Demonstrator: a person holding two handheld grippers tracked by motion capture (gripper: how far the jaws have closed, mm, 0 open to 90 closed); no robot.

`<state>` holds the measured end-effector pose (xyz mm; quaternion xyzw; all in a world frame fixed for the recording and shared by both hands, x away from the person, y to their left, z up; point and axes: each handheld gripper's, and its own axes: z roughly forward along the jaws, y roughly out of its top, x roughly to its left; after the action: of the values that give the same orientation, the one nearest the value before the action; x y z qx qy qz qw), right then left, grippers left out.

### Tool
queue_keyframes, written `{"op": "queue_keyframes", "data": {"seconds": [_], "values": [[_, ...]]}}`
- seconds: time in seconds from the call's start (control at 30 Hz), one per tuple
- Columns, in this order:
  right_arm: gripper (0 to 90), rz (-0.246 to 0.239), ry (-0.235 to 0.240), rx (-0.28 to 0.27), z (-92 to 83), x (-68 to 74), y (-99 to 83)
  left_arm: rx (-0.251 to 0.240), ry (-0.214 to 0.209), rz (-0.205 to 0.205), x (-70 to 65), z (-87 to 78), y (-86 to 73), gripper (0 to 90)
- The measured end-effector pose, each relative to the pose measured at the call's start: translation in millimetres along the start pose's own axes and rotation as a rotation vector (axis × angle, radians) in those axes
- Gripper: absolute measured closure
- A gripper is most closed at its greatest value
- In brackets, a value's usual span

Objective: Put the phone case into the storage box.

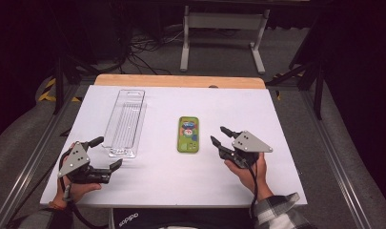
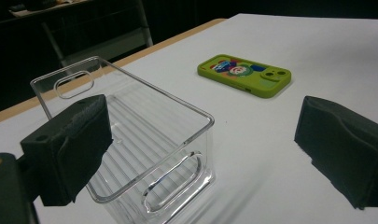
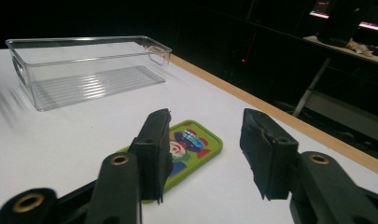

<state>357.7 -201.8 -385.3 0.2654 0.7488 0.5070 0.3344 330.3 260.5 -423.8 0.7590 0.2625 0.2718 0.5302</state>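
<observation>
1. high view: your right gripper [image 1: 218, 134] sits just beside the green phone case [image 1: 188, 134] (flat on the white table [image 1: 276, 114]), jaws apart, holding nothing.
2. your left gripper [image 1: 109, 152] is spread wide by the clear tray [image 1: 125, 123].

Lab-like recording space: dark surround, floor cables [image 1: 147, 47], metal rails [image 1: 33, 157], white table [image 1: 276, 109].

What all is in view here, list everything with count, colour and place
phone case: one, green with a cartoon print, flat at the table's middle.
storage bin: one, clear plastic, empty, left of the phone case.
table: one, white top with a wooden far edge.
stand: one, white metal, on the floor beyond the table.
left gripper: one, black, jaws open, near the bin's near end.
right gripper: one, black, jaws open, just right of the phone case.
</observation>
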Motion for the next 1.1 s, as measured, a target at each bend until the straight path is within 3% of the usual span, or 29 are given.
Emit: {"op": "queue_keyframes", "data": {"seconds": [0.33, 0.67, 0.73, 0.83, 1.1], "values": [[90.0, 0.026, 0.083, -0.007, 30.8, -8.6, 15.0, 0.018, -0.002, 0.013, -0.1, 1.1, -0.7, 4.3], [90.0, 0.027, 0.107, 0.016, 59.2, -19.1, 31.1, 0.015, -0.027, 0.010, -0.4, 1.7, -1.1, 4.1], [90.0, 0.020, 0.117, 0.068, 78.3, -23.3, 33.4, 0.017, -0.025, 0.006, -0.2, 1.3, -1.4, 4.1], [90.0, 0.013, 0.122, 0.103, 93.9, -26.7, 33.9, 0.014, -0.020, 0.009, -0.7, 1.0, -1.6, 4.1], [90.0, 0.023, 0.141, 0.161, 127.1, -32.8, 33.7, 0.013, -0.027, 0.034, -0.1, 0.6, -1.0, 3.9]]}}
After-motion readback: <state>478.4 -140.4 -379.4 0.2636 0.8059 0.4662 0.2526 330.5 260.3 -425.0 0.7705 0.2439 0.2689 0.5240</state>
